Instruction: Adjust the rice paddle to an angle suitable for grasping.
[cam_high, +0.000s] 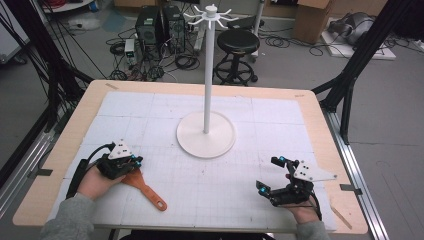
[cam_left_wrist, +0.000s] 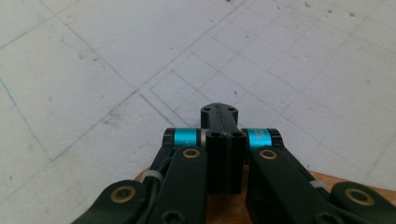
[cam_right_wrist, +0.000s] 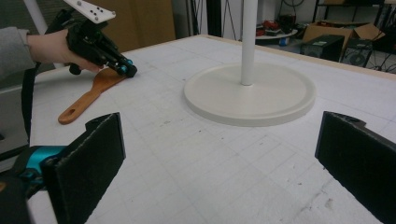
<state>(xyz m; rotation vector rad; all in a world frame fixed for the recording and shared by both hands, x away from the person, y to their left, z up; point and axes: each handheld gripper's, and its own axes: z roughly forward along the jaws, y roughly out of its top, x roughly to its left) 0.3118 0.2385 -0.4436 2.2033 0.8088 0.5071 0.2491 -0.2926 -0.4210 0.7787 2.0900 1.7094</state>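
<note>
Left hand pose: the left hand (cam_high: 95, 181) comes in from the near edge of the desk (cam_high: 55, 165), well to the left of the white stand (cam_high: 206, 134), in a grey sleeve, its cable trailing back along the forearm.
Left claw: the left claw (cam_high: 134, 162) points toward the white stand and tilts down at the desk; in the left gripper view (cam_left_wrist: 219, 122) its jaws are pressed together, and the wooden blade shows beneath them, so it is closed on the wooden spatula.
Wooden spatula: the wooden spatula (cam_high: 145, 187) lies flat on the desk, left of and nearer than the white stand's base.
Spatula axis: its long axis runs on a diagonal, blade end under the left claw, handle end with the hanging hole pointing toward the near edge of the desk and slightly toward the stand's side.
Right hand pose: the right hand (cam_high: 300, 212) sits low, right of and nearer than the white stand.
Right claw: the right claw (cam_high: 270, 175) faces the stand's base, jaws spread wide with nothing between them.
</note>
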